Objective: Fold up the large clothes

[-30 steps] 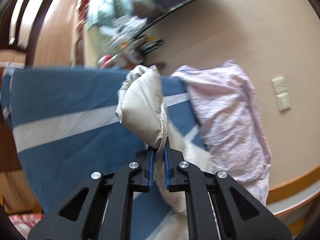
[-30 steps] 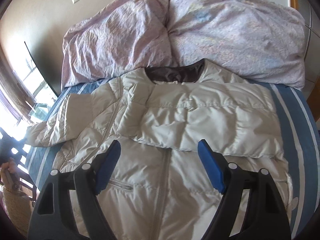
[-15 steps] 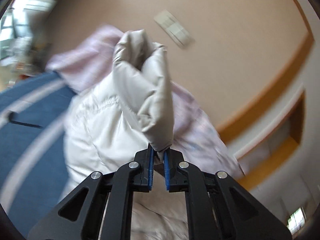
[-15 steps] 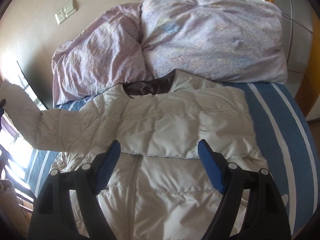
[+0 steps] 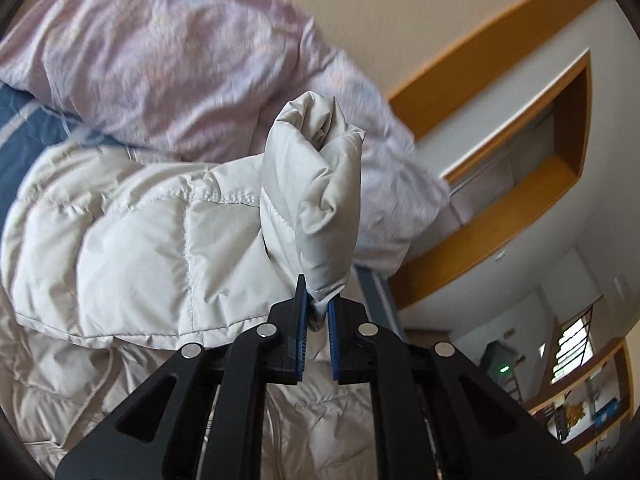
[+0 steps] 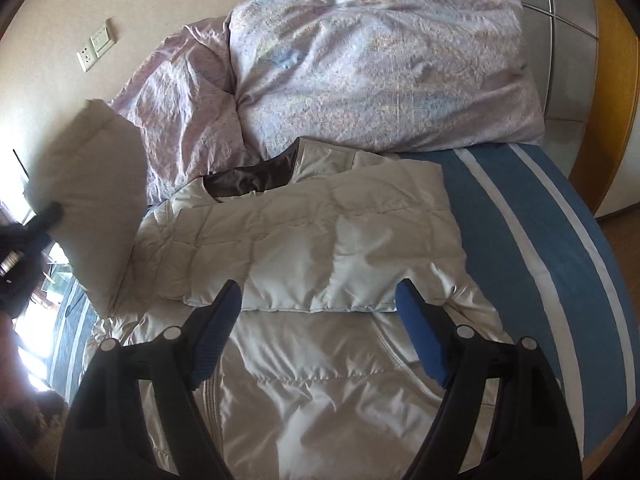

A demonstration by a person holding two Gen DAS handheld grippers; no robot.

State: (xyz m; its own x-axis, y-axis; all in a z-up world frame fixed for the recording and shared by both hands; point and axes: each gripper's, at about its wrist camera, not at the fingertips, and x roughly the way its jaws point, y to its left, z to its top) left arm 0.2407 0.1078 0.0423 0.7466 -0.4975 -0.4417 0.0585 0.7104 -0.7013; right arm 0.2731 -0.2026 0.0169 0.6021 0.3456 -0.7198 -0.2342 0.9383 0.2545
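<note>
Since a second ago, the left gripper (image 5: 318, 312) has swung the jacket's sleeve (image 5: 316, 200) up off the blue striped bedsheet (image 6: 532, 232) and across toward the jacket's body, so that the pink quilt (image 5: 168, 64) and a wood-trimmed wall now fill its background, where the sheet lay before. Its jaws are clenched on the cuff end of the sleeve, the padded fabric bunched and standing up from between the blue pads. In the right wrist view the same sleeve (image 6: 96, 208) hangs raised at the left edge, blurred, above the jacket's left side, with the left gripper (image 6: 50, 212) only dimly seen beneath it.

The cream quilted jacket (image 6: 312, 240) lies front up on the bed, collar toward the pink quilt (image 6: 380, 64), which is heaped at the head of the bed against the wall. Its dark lining (image 6: 252, 178) shows at the neck. The other sleeve is already folded across the chest, forming a flat band over the upper body. The zip runs down the lower half toward the camera.

The right gripper (image 6: 320, 320) hovers over the middle of the jacket, jaws released and spread wide, with nothing between them and no contact visible with the fabric. It has drifted a little compared with the earlier view, so the jacket sits slightly more to the left. A wall socket and switch (image 6: 96, 46) sit on the wall above the quilt.
</note>
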